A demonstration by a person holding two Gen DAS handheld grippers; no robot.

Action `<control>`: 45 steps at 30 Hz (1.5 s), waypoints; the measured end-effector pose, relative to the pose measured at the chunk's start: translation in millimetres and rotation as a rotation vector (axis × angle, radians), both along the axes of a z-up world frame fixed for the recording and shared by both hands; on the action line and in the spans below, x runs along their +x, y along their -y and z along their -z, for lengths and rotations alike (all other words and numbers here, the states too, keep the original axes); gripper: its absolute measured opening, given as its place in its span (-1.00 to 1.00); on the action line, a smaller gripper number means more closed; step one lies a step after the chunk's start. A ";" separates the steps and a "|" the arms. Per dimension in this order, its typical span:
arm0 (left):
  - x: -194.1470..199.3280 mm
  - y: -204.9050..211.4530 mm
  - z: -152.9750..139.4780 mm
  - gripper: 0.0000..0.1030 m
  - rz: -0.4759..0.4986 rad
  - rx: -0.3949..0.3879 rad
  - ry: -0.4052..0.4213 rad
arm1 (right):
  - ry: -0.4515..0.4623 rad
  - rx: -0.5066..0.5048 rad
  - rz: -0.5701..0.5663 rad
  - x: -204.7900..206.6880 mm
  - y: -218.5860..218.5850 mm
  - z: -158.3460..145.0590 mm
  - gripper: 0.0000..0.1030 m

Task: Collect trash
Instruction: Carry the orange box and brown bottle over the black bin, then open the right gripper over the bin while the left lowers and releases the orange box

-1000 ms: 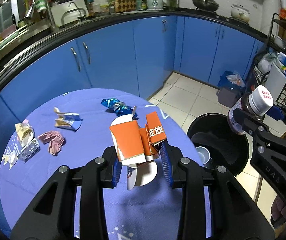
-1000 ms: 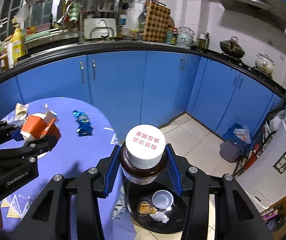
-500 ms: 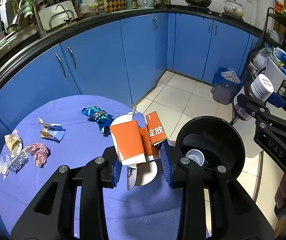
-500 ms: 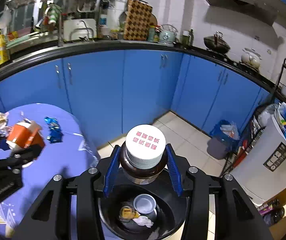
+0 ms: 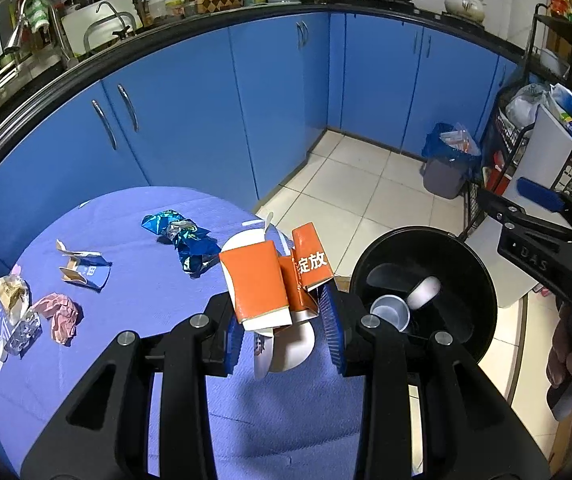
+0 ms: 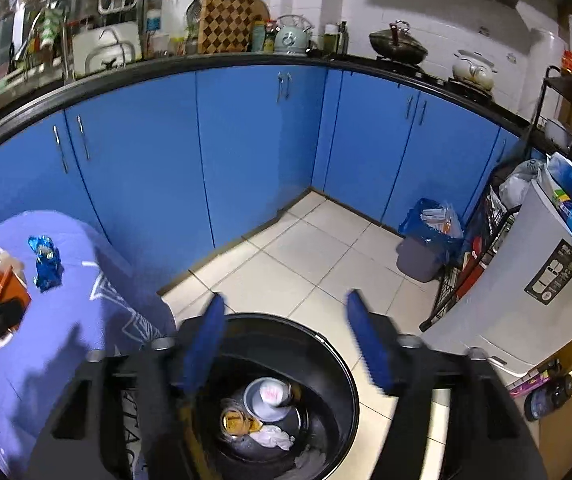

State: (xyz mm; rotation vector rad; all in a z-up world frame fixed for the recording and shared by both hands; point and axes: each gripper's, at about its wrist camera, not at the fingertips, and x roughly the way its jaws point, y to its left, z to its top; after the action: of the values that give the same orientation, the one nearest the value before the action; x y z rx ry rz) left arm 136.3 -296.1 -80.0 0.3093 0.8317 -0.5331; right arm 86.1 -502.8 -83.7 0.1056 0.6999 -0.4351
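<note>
Two tools are in view. The left tool [image 5: 282, 316] is clamped on a crushed orange carton [image 5: 272, 276] bundled with white paper cup pieces, held above the desk [image 5: 134, 292] near its edge. The right tool [image 6: 286, 340] stands with its jaws wide apart and nothing between them, directly over the black trash bin [image 5: 481, 280]; a white-capped bottle [image 5: 423, 292] lies on its side inside the bin beside a small cup. The governing relation: the bin mouth lies at about 3 o'clock from the held carton, just beside the desk edge and lower, so the left tool is the one placed to deliver next, in my judgement by carrying rightward past the edge before opening. The carton's long axis runs roughly from 6 to 12 o'clock, along the fingers. Remaining litter on the purple desk cloth sits at 9 to 11 o'clock from the left tool: a blue foil wrapper [image 5: 182, 236], a torn paper packet [image 5: 84, 270], a pink crumpled wad [image 5: 62, 314] and further scraps at the far edge. Blue kitchen cabinets [image 5: 190, 120] and a tiled floor [image 5: 365, 196] surround the station.
</note>
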 end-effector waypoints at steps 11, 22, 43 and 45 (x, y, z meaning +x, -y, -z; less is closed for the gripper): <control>-4.9 9.2 0.4 -0.32 0.027 0.004 0.000 | 0.044 0.059 0.027 -16.0 11.8 -8.8 0.25; -18.0 29.2 -1.4 -0.32 0.074 0.009 0.002 | 0.055 0.069 0.054 -31.2 21.0 -11.8 0.25; -41.2 100.1 -10.8 -0.29 0.193 0.005 0.013 | 0.074 0.044 0.116 -63.9 48.0 -16.5 0.25; -41.5 103.6 -10.9 -0.29 0.194 0.007 0.009 | 0.078 0.045 0.121 -66.6 49.7 -17.0 0.25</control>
State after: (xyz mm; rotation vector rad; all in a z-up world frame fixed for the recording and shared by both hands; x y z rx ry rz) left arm 94.8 -399.6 -69.1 0.4011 0.7991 -0.7089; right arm 19.5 -552.5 -66.7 0.2071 0.6289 -0.5288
